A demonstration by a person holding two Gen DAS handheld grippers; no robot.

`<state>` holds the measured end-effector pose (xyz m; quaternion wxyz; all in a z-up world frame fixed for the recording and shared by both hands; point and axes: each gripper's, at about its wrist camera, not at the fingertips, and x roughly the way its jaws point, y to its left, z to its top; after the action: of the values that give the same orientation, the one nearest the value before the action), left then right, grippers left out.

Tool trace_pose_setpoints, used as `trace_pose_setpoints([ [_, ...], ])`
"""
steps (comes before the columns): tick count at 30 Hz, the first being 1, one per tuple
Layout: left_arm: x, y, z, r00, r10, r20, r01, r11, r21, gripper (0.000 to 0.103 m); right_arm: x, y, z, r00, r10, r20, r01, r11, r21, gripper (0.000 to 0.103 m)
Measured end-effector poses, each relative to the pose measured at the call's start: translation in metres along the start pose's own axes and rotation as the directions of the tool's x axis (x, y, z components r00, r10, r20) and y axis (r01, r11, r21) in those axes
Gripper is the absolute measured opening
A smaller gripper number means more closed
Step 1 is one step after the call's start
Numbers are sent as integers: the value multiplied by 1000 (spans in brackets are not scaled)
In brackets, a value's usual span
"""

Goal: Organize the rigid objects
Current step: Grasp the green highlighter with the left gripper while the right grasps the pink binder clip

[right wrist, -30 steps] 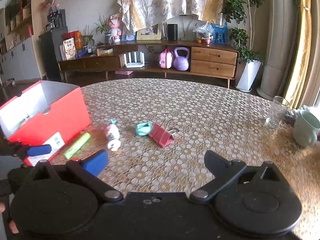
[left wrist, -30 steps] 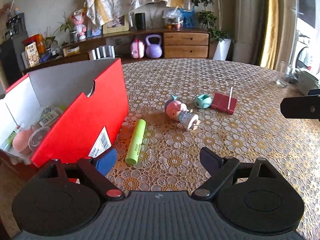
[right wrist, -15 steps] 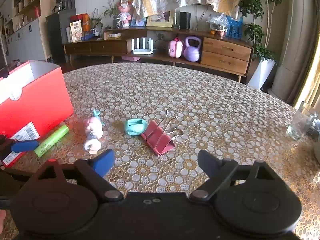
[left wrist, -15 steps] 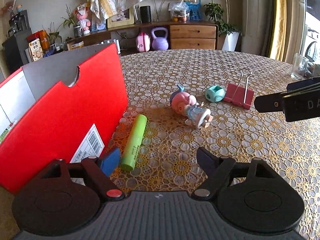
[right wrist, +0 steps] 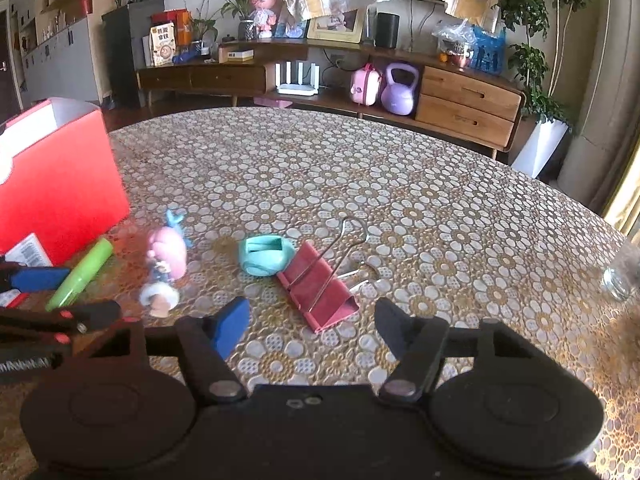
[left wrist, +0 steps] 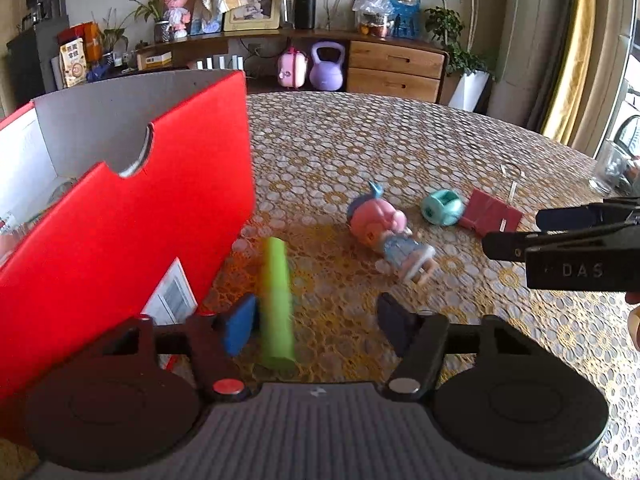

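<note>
Left claw [left wrist: 316,330] closing, green plastic cylinder [left wrist: 276,300] between its fingers, blurred, contact with the blue pad unclear. Right claw [right wrist: 310,326] closing over the pink metal binder clip [right wrist: 320,290], pads not on it. Pink-haired doll figurine [left wrist: 386,234] lies at 1 o'clock of the cylinder on the lace-patterned tabletop [right wrist: 400,184]. Red cardboard box [left wrist: 120,232] at 9 o'clock, contents mostly hidden.

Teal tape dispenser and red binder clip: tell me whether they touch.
Touching. In the right wrist view the teal tape dispenser rests against the upper end of the red binder clip, with no tablecloth visible between them.
</note>
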<state>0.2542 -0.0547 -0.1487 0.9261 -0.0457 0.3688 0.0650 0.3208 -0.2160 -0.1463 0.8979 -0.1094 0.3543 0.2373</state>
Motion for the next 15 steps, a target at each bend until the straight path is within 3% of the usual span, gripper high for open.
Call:
trace_pose_setpoints([
  [4, 4, 4, 7, 1000, 14, -2, -14, 1000, -14, 45, 11, 0, 2, 1000, -6, -12, 6, 1000, 16, 58],
  [15, 8, 7, 12, 1000, 28, 14, -28, 1000, -5, 26, 22, 0, 5, 1000, -14, -11, 14, 1000, 26, 53],
])
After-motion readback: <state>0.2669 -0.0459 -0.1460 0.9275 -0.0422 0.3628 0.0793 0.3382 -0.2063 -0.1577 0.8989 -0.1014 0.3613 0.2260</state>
